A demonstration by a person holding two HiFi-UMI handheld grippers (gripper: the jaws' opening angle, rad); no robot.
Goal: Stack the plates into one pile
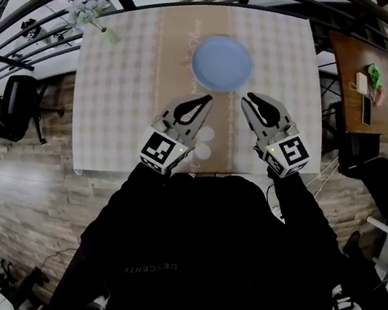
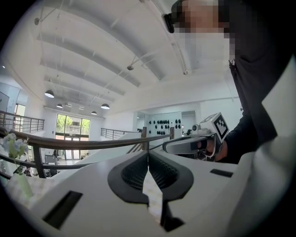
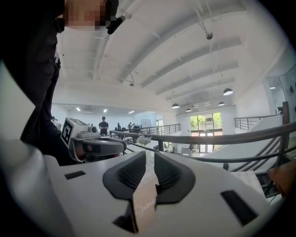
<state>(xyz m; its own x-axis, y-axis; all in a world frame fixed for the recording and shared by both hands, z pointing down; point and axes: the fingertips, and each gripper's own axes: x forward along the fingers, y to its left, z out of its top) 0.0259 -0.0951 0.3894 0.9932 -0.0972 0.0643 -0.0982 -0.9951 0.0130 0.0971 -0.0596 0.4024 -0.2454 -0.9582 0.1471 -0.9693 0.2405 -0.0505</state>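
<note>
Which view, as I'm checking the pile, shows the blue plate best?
The head view: the plate lies whole on the table, seen from above with nothing over it. The left gripper view and the right gripper view look level across the room. They show only a strip of table and no plate.

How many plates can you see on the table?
1. The blue plate sits on the far half of the table, near its middle. More plates may be stacked under it; the view from above cannot tell.
</note>
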